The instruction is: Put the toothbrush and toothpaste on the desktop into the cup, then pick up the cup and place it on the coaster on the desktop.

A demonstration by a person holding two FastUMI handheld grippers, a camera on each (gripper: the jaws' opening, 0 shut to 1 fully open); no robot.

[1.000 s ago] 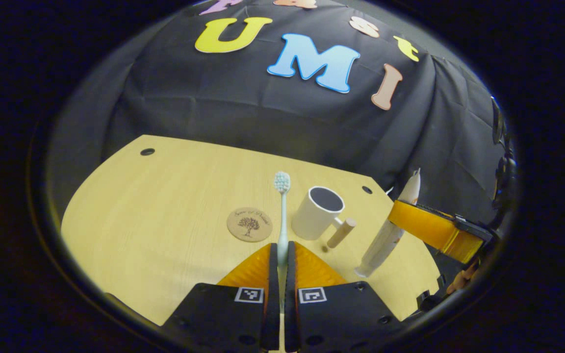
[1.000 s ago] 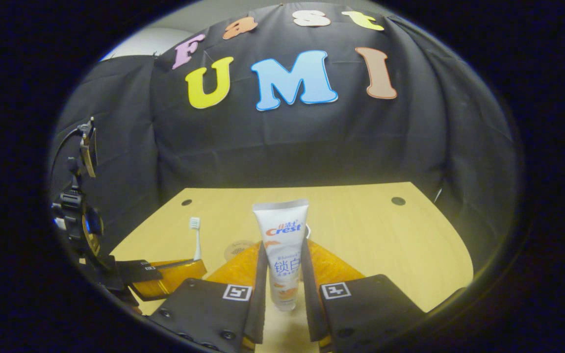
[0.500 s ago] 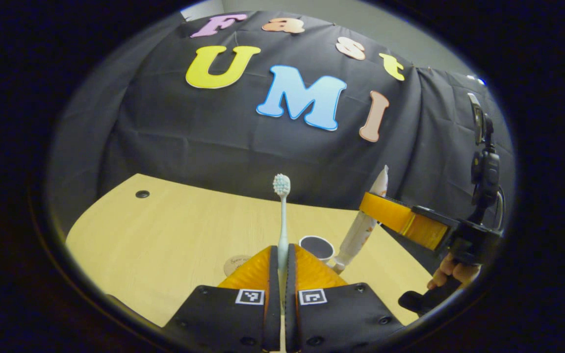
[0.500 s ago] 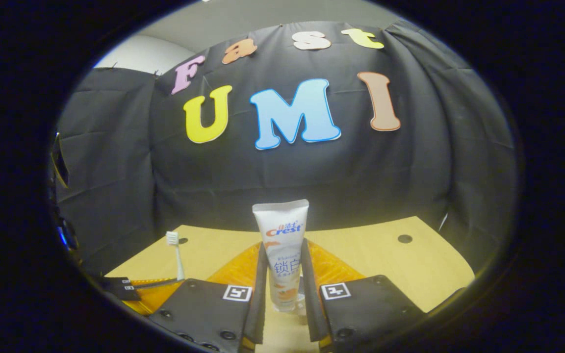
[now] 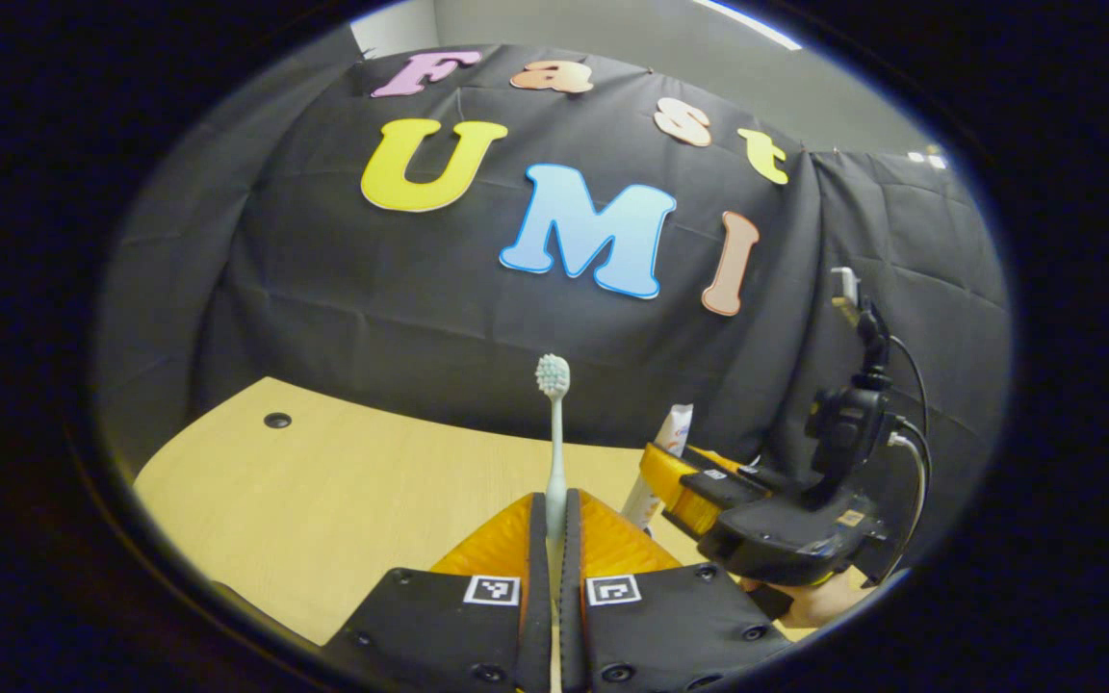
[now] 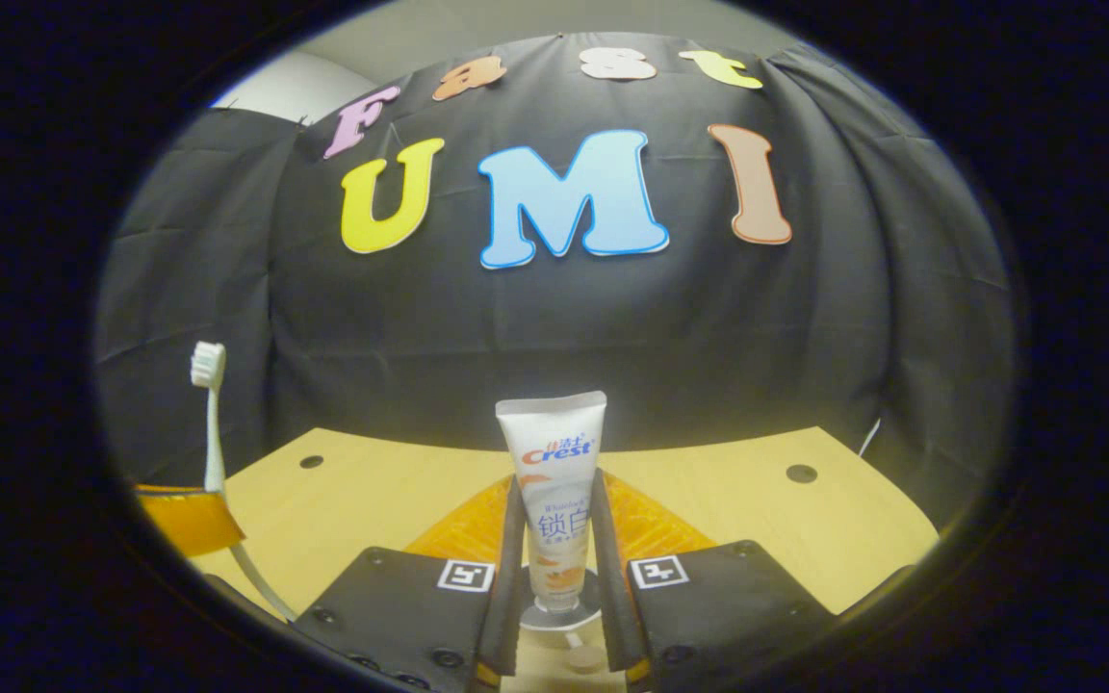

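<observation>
The left gripper (image 5: 554,525) is clamped on the toothbrush (image 5: 554,433), held upright above the desk (image 5: 323,500). Just beside it, the right gripper (image 6: 559,539) is clamped on the toothpaste (image 6: 554,481), directly over the cup (image 6: 559,616), whose rim shows between its fingers.

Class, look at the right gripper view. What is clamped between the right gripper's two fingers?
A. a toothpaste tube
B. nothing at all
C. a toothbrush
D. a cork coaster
A: the toothpaste tube stands upright, cap down, pressed between the right gripper's fingers.
</observation>
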